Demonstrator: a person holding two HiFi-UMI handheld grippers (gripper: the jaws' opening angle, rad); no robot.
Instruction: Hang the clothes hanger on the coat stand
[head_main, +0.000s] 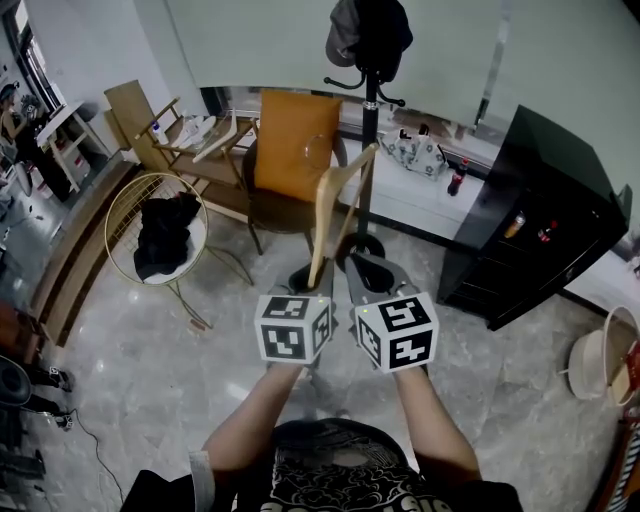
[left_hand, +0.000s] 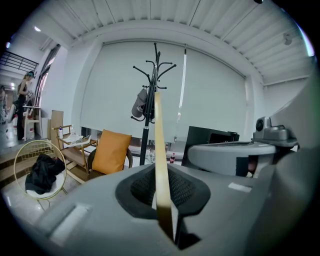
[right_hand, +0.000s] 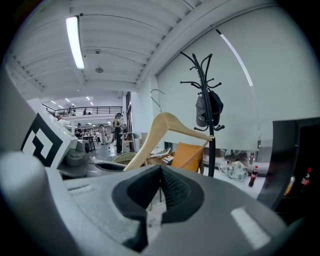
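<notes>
A pale wooden clothes hanger (head_main: 336, 205) stands upright in front of me, its lower arm clamped in my left gripper (head_main: 314, 283). In the left gripper view the hanger (left_hand: 159, 150) is an edge-on strip pinched between the dark pads of that gripper (left_hand: 163, 172). Just behind it rises the black coat stand (head_main: 370, 120), with a dark cap (head_main: 368, 36) on its hooks. My right gripper (head_main: 358, 264) is shut on nothing, beside the left and level with it. In the right gripper view, the hanger (right_hand: 167, 125) and its wire hook sit left of the stand (right_hand: 208, 105), beyond the shut right gripper (right_hand: 161, 172).
A chair with an orange cushion (head_main: 296, 146) stands left of the stand's base (head_main: 362, 244). A round gold wire chair holding black cloth (head_main: 162, 236) is farther left. At the right a black cabinet (head_main: 545, 215), a cola bottle (head_main: 457, 178) and a white basket (head_main: 598, 355).
</notes>
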